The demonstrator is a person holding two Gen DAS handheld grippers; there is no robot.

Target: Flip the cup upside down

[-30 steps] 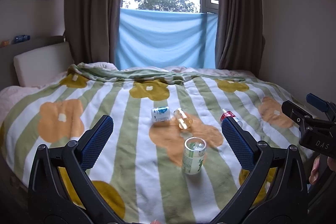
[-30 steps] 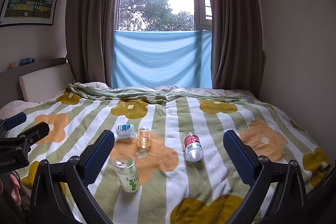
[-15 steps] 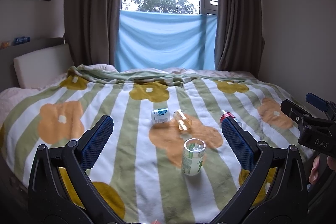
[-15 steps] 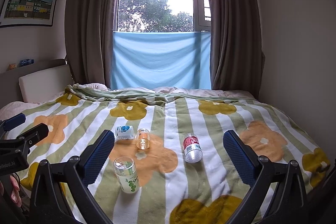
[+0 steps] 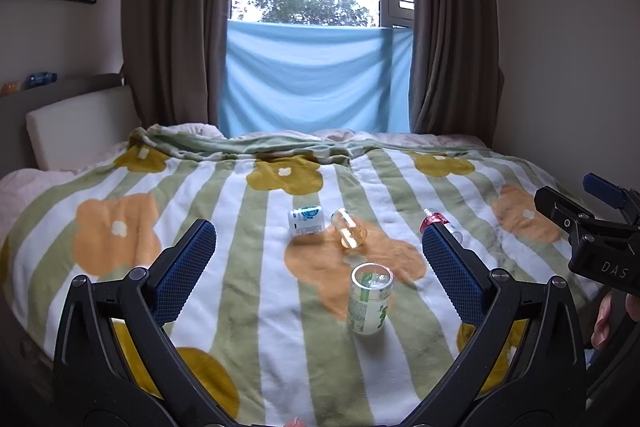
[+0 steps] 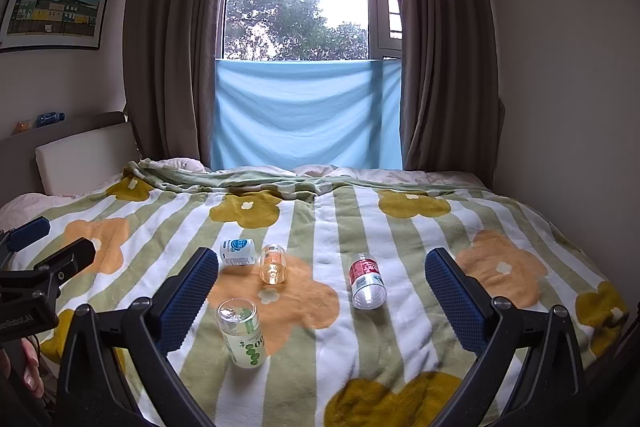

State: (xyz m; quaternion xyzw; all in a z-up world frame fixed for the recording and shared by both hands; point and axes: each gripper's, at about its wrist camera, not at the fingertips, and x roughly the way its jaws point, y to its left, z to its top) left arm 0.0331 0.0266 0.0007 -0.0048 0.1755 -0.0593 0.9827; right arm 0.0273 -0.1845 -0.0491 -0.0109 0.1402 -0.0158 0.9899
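Observation:
A clear cup with green print [image 5: 369, 300] stands upright on the striped flower blanket; it also shows in the right wrist view [image 6: 242, 333]. A clear amber cup [image 5: 349, 233] lies on its side behind it, also in the right wrist view [image 6: 273, 263]. My left gripper [image 5: 318, 267] is open and empty, held above the blanket in front of the green cup. My right gripper [image 6: 322, 295] is open and empty, to the right of the green cup. Each gripper shows at the edge of the other's view.
A white and blue container [image 5: 306, 221] and a red-labelled container [image 6: 366, 281] lie on their sides on the bed [image 5: 100, 187]. A headboard cushion [image 5: 80, 127] is at the left, a wall at the right, curtains and a window behind.
Both views have shifted only slightly; the objects on the blanket have not moved and both grippers stay open.

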